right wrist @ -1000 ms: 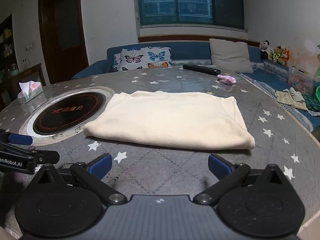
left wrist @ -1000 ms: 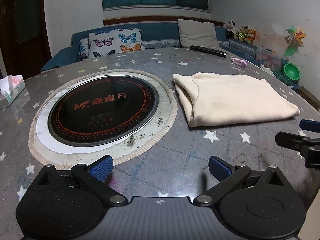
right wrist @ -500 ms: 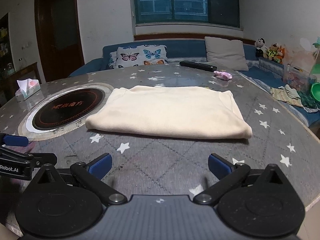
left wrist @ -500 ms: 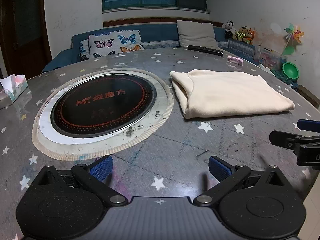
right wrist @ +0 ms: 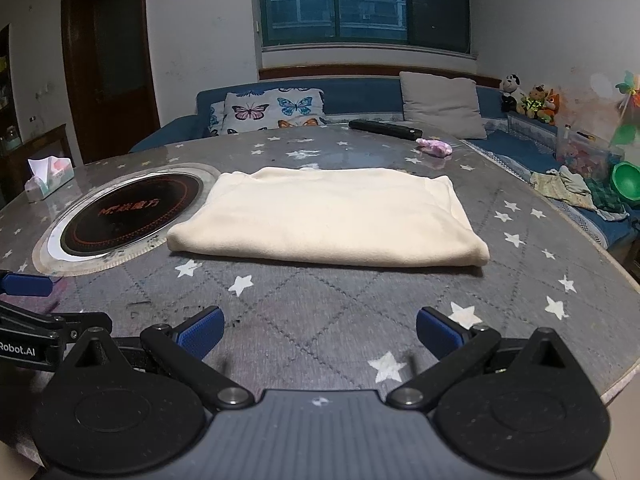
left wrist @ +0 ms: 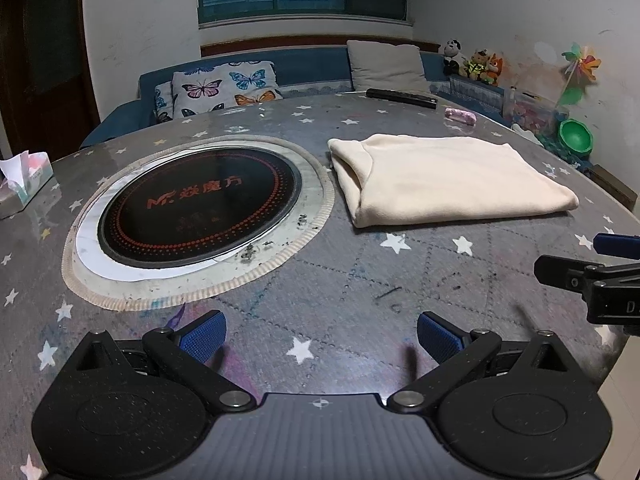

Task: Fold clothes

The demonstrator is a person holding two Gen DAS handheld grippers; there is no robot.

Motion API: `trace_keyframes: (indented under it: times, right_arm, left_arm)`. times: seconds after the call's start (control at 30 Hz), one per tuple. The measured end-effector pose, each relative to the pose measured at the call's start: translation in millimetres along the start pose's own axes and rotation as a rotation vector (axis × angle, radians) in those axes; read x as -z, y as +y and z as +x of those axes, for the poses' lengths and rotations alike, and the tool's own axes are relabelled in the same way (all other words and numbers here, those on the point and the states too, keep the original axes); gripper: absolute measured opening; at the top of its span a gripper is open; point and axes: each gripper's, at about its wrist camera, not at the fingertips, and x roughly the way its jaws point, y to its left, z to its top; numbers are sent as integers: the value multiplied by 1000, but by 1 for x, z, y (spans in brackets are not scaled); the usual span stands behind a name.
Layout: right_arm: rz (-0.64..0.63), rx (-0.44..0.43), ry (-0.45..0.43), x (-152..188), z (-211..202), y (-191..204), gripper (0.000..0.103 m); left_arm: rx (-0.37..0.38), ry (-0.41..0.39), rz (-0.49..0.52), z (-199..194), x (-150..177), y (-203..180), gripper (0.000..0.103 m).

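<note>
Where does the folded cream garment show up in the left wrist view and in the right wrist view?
Left wrist view: the folded cream garment lies right of centre, just right of the round black cooktop.
Right wrist view: it fills the centre of the picture, with the cooktop at its left.
Shared landmark: the black remote at the table's far edge.

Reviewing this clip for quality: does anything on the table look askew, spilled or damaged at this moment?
Nothing major. The cream garment lies folded flat beside the cooktop. Dark crumbs speckle the cooktop's rim, and the table cover shows scuffs. Both grippers hang open, clear of the cloth.
</note>
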Motion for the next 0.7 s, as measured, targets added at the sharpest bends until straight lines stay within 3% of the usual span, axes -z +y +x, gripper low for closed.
trace_keyframes:
  times: [0.7]
  right_arm:
    - [2, -16, -4, 4, -8, 7, 103]
  left_arm:
    - [-2, -10, 32, -8, 4, -10, 103]
